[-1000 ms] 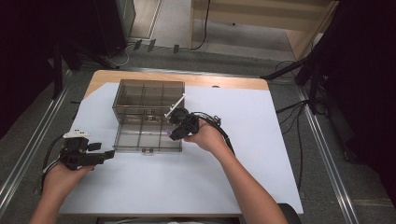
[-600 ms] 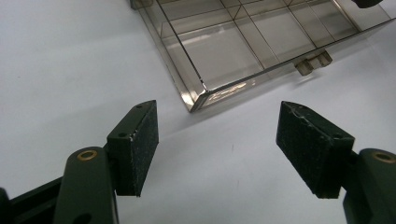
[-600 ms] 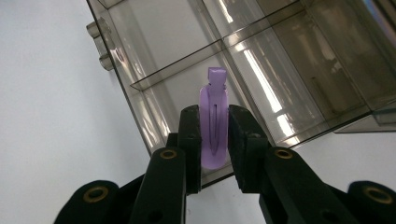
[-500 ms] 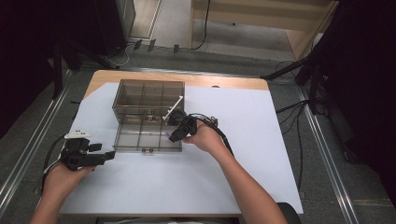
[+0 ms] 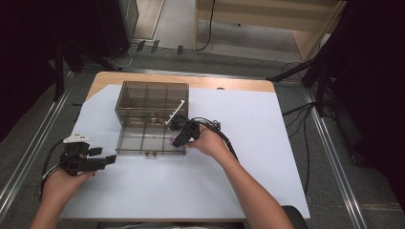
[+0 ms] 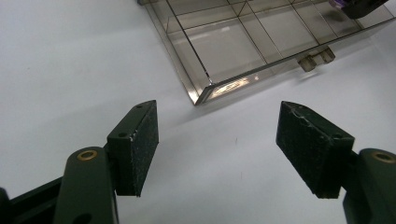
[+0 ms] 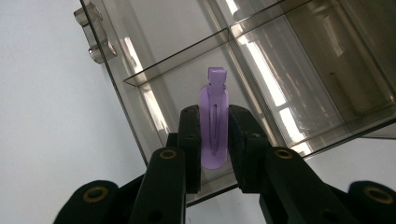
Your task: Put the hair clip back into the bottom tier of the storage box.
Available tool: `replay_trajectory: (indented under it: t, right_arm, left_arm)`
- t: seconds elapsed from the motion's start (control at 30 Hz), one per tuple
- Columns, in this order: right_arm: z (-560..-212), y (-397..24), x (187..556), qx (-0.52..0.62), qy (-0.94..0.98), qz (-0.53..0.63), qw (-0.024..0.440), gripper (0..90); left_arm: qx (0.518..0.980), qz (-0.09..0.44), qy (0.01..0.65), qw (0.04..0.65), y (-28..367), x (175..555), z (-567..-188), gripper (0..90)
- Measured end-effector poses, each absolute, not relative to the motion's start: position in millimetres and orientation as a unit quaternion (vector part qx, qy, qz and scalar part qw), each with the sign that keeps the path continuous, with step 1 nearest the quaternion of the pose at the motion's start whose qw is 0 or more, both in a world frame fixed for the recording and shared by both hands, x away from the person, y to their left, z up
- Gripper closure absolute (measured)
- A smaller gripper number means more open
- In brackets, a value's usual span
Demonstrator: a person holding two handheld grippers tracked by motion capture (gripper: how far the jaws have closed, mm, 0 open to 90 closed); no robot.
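Observation:
A clear smoky plastic organizer box (image 5: 125, 143) lies open on the white sheet, its lid (image 5: 125, 99) standing behind the divided tray. My right gripper (image 5: 175, 140) is over the tray's near right corner, shut on a purple hair clip (image 7: 213, 122) that sticks out between the pads above a compartment (image 7: 177, 100). The clip shows as a small purple spot (image 5: 171, 140) in the high view. My left gripper (image 5: 111, 159) rests low at the left of the table, open and with nothing between its pads (image 6: 140, 140); the box's corner (image 6: 201, 95) lies just ahead of it.
The box's latch tab (image 5: 151, 153) juts from the near edge. A white stick-like piece (image 5: 175, 112) leans by the lid's right side. A black cable (image 5: 217, 131) trails from the right gripper. The white sheet (image 5: 267, 138) covers the wooden table (image 5: 229, 83).
The right gripper with the clip has shifted slightly toward the tray's near right corner. The left gripper has stayed in place.

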State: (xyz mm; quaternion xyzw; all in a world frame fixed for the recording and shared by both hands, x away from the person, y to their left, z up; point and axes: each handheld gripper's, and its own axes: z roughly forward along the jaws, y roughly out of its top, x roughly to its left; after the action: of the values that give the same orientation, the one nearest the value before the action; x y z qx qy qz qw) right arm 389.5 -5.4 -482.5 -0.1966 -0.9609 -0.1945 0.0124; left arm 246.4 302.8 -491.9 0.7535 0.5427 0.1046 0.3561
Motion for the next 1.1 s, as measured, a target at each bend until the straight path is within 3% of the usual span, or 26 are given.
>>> replay_trajectory:
  t: [1.1]
  right_arm:
    - [-489.1,-2.6,388.9,-0.196,-0.963,-0.184,0.015,76.3]
  left_arm:
    - [0.753,0.104,0.544,0.356,302.7,246.3,-492.1,30.9]
